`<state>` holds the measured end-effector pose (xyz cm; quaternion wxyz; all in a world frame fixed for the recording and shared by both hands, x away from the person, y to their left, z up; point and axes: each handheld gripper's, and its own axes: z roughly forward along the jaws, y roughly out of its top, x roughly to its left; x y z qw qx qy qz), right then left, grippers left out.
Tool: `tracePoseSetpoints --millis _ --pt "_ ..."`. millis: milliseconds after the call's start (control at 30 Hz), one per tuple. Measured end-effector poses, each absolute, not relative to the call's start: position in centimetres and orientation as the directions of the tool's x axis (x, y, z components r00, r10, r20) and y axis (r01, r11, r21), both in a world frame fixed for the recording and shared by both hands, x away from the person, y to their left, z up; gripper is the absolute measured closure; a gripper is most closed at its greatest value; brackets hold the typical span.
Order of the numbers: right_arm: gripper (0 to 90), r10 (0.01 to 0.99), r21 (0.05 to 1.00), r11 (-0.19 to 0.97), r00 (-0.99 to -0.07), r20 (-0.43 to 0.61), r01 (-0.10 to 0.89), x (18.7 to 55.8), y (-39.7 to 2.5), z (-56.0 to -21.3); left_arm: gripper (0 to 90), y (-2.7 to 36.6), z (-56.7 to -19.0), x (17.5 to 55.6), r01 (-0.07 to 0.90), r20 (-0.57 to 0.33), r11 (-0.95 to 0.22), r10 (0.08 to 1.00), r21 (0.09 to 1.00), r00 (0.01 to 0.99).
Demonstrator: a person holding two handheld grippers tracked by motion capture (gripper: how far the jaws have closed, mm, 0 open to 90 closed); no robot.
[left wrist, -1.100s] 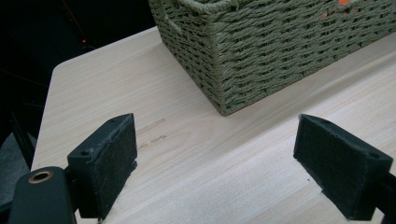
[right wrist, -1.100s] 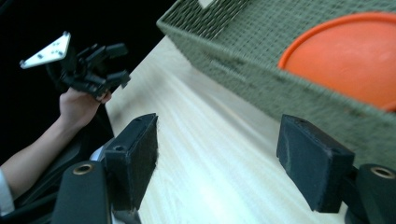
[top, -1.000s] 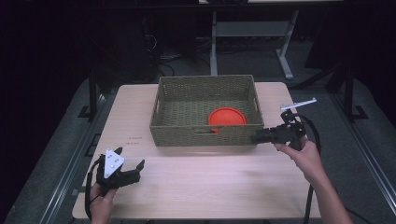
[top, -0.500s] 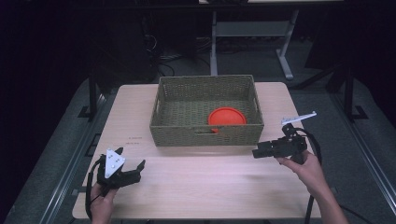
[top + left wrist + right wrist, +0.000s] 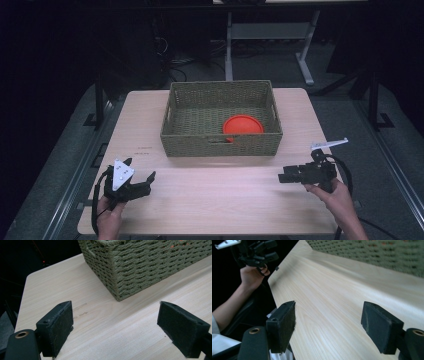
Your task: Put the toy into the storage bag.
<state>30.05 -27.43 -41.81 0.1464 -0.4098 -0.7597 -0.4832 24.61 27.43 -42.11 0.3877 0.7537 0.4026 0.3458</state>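
The round orange plastic plate (image 5: 242,124) lies flat inside the green woven basket (image 5: 220,145), down at the near right part of it, close to the front wall; it looks like a plate or a lid, but the picture is too small to be sure; through the weave in the left gripper view small orange bits (image 5: 180,243) peek out near the top right. The basket sits in the middle of the pale wooden table (image 5: 215,205), toward the far side; its long side runs left to right.

The right gripper (image 5: 287,176) rests low at the near right of the table, pointing left across the wood; its two black jaws stand wide apart with nothing between them, and in the right gripper view the pads (image 5: 285,323) show bare table in the gap. The left gripper (image 5: 142,184) waits at the near left corner, its jaws spread wide too, and it holds nothing; its pads (image 5: 58,325) frame the basket's near corner.

The plate lies away from the person and a bit left of the right gripper; so the right gripper is the nearer one, I think; to get to the plate it would have to go up, over the front wall, then down into the basket; the left gripper is well apart from it.
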Motion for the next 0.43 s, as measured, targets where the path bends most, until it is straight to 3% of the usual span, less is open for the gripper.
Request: tracePoseSetpoints --millis 233,433 --pt "25.5 0.481 0.63 0.182 -0.627 0.613 0.755 27.8 -28.2 -44.1 12.9 27.3 -42.1 24.6 0.338 0.214 -0.385 0.87 0.859 0.445" --pt "24.2 0.495 0.696 -0.015 -0.599 0.629 0.718 24.2 -30.3 -46.4 12.9 26.9 -42.2 24.7 0.329 0.213 -0.39 0.86 0.86 0.463"
